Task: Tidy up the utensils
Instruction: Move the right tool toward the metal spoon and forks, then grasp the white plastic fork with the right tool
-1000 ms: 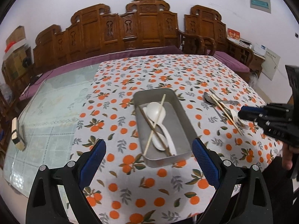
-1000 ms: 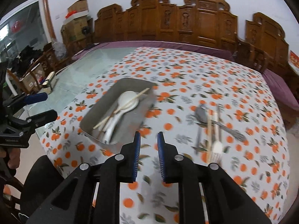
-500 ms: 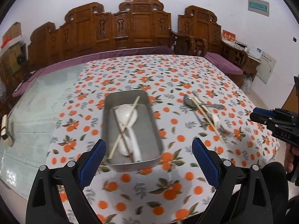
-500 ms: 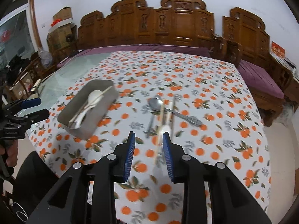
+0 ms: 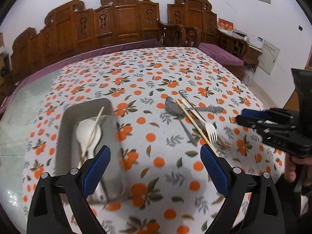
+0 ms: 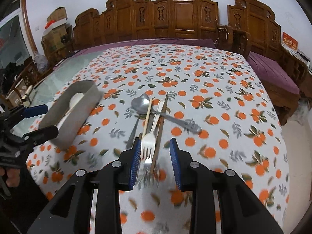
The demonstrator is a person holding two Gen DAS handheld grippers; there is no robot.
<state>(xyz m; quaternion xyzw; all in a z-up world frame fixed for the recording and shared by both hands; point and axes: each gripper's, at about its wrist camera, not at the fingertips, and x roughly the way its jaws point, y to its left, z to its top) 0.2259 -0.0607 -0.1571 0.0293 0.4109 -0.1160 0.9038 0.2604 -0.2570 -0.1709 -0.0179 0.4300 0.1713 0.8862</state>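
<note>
A grey metal tray [image 5: 66, 117] on the orange-print tablecloth holds a white spoon [image 5: 88, 131] and light chopsticks [image 5: 96, 124]. To its right lies a loose pile: a metal spoon [image 6: 140, 103], a white fork [image 6: 149, 138], a light chopstick [image 6: 147, 115], a dark chopstick [image 6: 161, 120] and another metal utensil [image 6: 134, 128]. My right gripper [image 6: 155, 143] hovers low over the pile's near end, jaws apart, with the fork's tines between them and not pressed. My left gripper [image 5: 155, 150] stands wide open above the cloth between tray and pile, holding nothing.
Carved wooden benches with purple cushions line the far side and right of the table. Bare glass tabletop [image 5: 17, 117] shows left of the cloth. The table's near edge is close below both grippers. A hand [image 5: 292, 167] holds the right gripper [image 5: 240, 117].
Both grippers moved rightward and lower. The tray slid from centre to the left of the left view. The right gripper's jaws widened and now straddle the fork's tines.
</note>
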